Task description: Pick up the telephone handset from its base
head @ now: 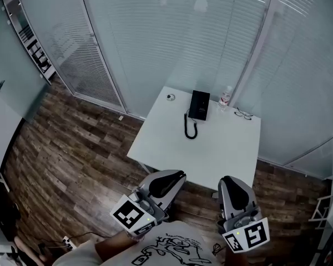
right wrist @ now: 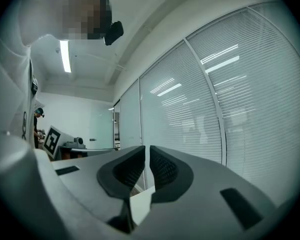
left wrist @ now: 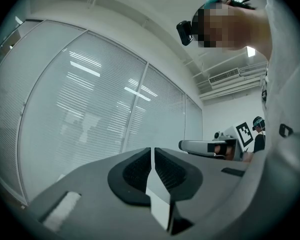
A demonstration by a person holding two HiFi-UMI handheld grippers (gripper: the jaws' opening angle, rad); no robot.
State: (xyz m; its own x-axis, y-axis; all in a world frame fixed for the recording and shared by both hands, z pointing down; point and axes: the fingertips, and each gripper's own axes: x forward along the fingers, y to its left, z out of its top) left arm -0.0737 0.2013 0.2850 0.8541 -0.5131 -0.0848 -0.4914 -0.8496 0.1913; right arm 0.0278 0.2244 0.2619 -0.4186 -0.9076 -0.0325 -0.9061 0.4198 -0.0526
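A black telephone sits at the far side of a white table, its handset lying on the base and its coiled cord looping toward me. Both grippers are held level, short of the table's near edge and well away from the phone. My left gripper is shut with nothing between its jaws, and so is my right gripper. In the left gripper view the left gripper faces a blind-covered glass wall. The right gripper view shows the right gripper before the same kind of wall. Neither gripper view shows the phone.
On the table's far edge stand a small water bottle, a pair of glasses and a small round object. Glass walls with blinds enclose the table's far corner. Dark wood floor lies to the left, with a shelf unit at upper left.
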